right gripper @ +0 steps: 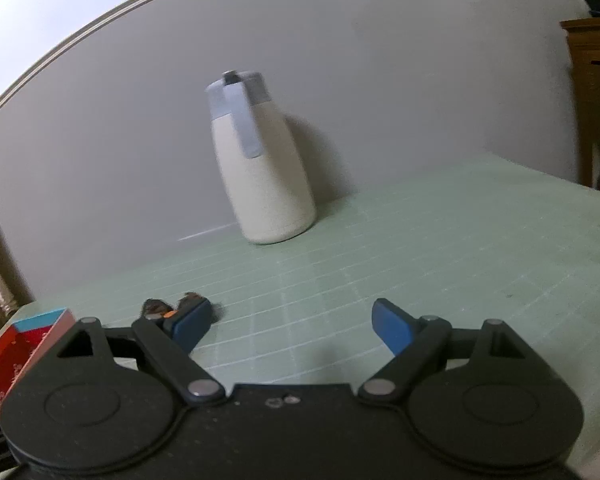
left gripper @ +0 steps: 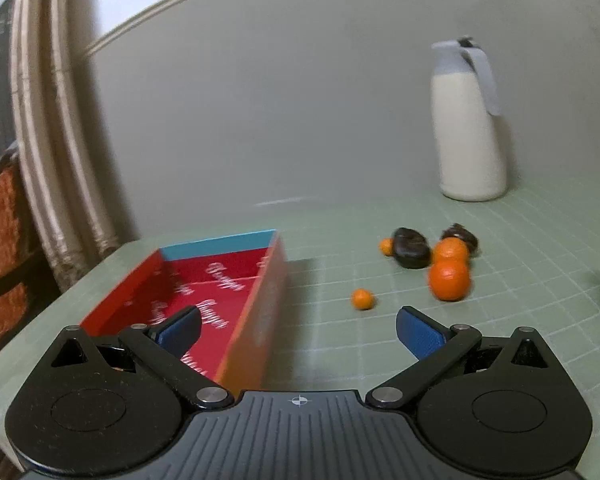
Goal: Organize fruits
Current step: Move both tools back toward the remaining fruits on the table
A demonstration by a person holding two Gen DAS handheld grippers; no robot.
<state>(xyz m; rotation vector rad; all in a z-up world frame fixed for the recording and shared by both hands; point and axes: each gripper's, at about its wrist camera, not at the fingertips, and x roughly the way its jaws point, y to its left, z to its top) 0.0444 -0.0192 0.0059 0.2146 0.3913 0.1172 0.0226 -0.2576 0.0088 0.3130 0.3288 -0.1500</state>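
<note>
We count four orange fruits ahead of the left gripper (left gripper: 298,330): two larger round tangerines (left gripper: 449,279), one touching the other, and two small kumquat-sized ones, the nearer small orange fruit (left gripper: 363,299) lying alone just beyond the gap of our jaws, the farther small one (left gripper: 385,246) tucked against a dark piece. There are two dark brown, glossy, wrinkled lumps (left gripper: 411,249) beside the tangerines; we cannot tell what fruit they are. One shallow red cardboard box (left gripper: 260,308) with a blue end wall and white script printed inside sits ahead and left of our left jaws, its orange side wall running between the two blue pads. One tall cream-coloured insulated jug with a grey lid and handle (left gripper: 470,136) stands upright far ahead to the right, against the wall.

Our left jaws are spread wide and hold nothing; the left pad hangs over the box interior, the right pad over the bare pale green gridded table (left gripper: 380,360).

Our right gripper (right gripper: 292,322) is likewise spread wide, holding nothing. The dark lumps peek out just beyond its left pad, and the box corner shows at the far left. The picture is blurred.
</note>
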